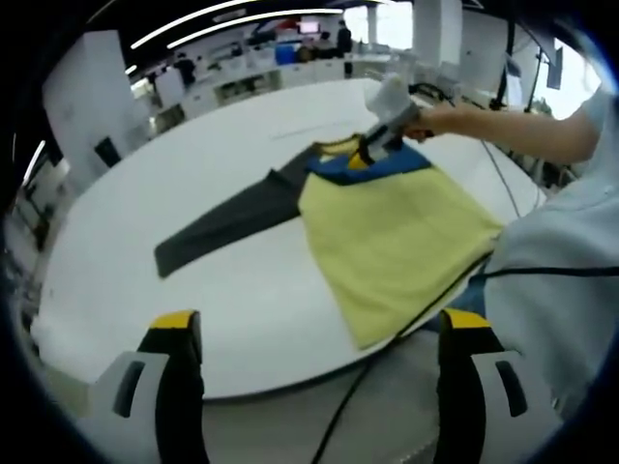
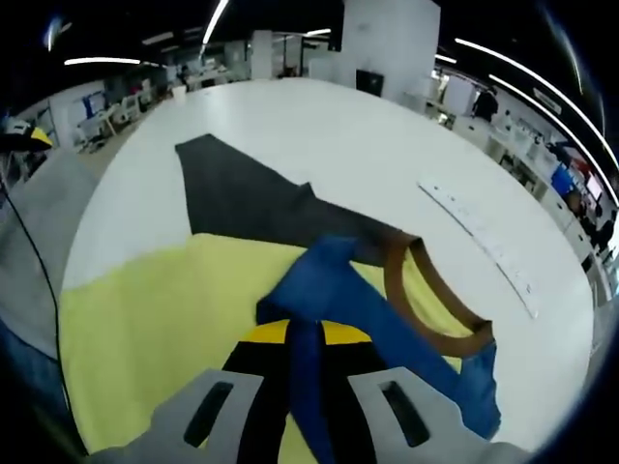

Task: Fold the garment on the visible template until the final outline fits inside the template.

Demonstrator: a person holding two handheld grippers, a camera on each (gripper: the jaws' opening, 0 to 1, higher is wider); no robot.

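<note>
Two grippers: right gripper (image 1: pixel 379 147), upper right of the left gripper view, has fingers pinched on the garment's (image 1: pixel 397 242) blue sleeve (image 2: pixel 319 290), likely folding it inward. Left gripper (image 1: pixel 319 372) spread wide, empty, off the tabletop (image 1: pixel 242 300) edge.

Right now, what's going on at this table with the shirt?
A person is folding a garment on a white table. The right gripper is shut on the blue sleeve, lifting it over the yellow body near the brown collar. The dark grey sleeve lies spread flat on the table. The left gripper hovers open at the near table edge, holding nothing.
</note>
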